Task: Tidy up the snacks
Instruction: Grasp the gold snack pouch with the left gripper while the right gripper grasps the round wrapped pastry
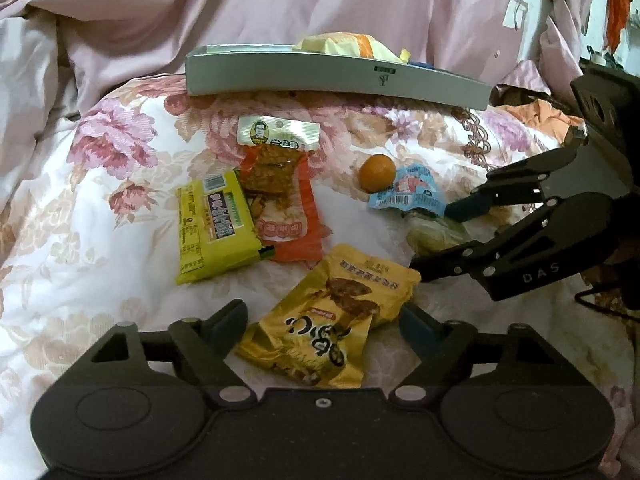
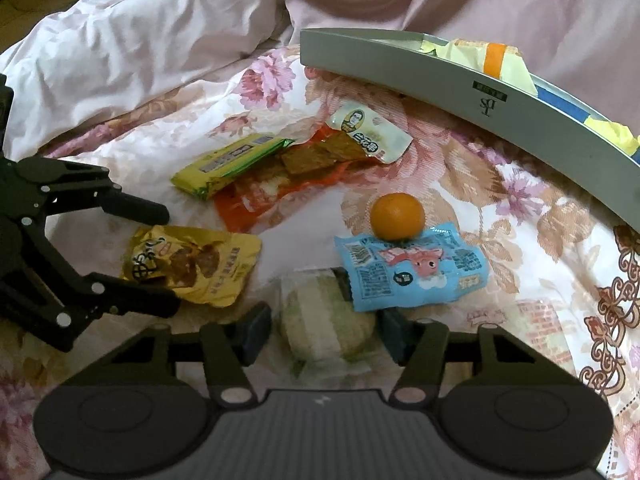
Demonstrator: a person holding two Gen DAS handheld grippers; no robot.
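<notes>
left wrist, open left claw [image 1: 320, 320] straddling golden snack pouch [image 1: 320, 320]

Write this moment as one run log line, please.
left gripper: open, around gold pack | right gripper: open, around green pack | tray: partly filled

A crinkled golden-yellow foil snack pouch [image 1: 324, 320] is laid flat on the floral bedspread. Beyond it, a yellow-green wrapped bar [image 1: 214, 226] is seen overlapping an orange clear-window packet of dried meat [image 1: 280, 188]. To the right, a small round orange [image 2: 397, 216] is set touching a light-blue crumpled sachet [image 2: 412, 266] — with a pale green wrapped cake [image 2: 326, 320] just beside. Behind, a grey shallow box [image 1: 332, 74] is found holding a pale yellow bag [image 1: 344, 44].
</notes>
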